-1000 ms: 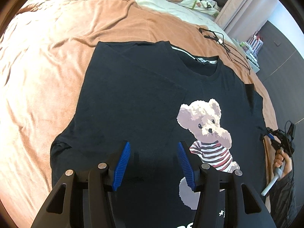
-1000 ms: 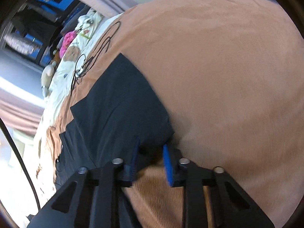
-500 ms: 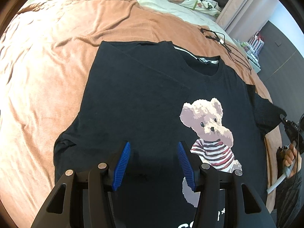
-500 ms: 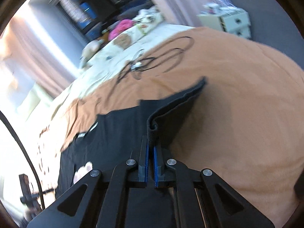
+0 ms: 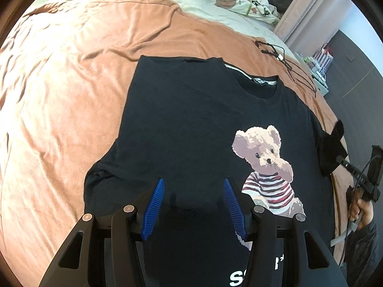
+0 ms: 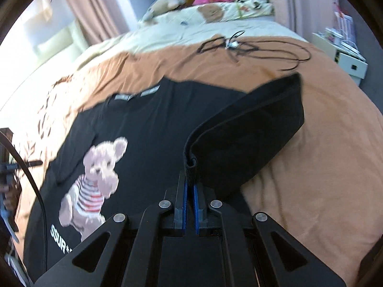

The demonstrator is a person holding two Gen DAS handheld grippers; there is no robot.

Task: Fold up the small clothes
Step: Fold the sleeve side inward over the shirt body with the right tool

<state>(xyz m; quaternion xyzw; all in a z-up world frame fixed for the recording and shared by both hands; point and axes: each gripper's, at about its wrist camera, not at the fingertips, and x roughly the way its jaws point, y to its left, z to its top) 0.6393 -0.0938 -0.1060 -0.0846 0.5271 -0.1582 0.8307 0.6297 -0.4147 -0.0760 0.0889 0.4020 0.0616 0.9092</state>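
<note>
The right claw (image 6: 189, 192), its blue pads pressed together on the hem of the short black sleeve (image 6: 251, 129), holds that sleeve raised off the bed; a second earlier the sleeve lay flat on the cover with the pads just closing around its edge. The lifted sleeve now arches over toward the chest of the black cotton T-shirt with the teddy-bear print (image 5: 191, 129), which lies face up across the rust-orange bed cover (image 5: 59, 100), collar toward the head of the bed. By the look of it, the right sleeve fold is under way. The left claw (image 5: 193, 204) hovers over the shirt's lower half, pads apart and holding nothing. A tangled black cable (image 6: 251, 47) lies beyond the collar.
</note>
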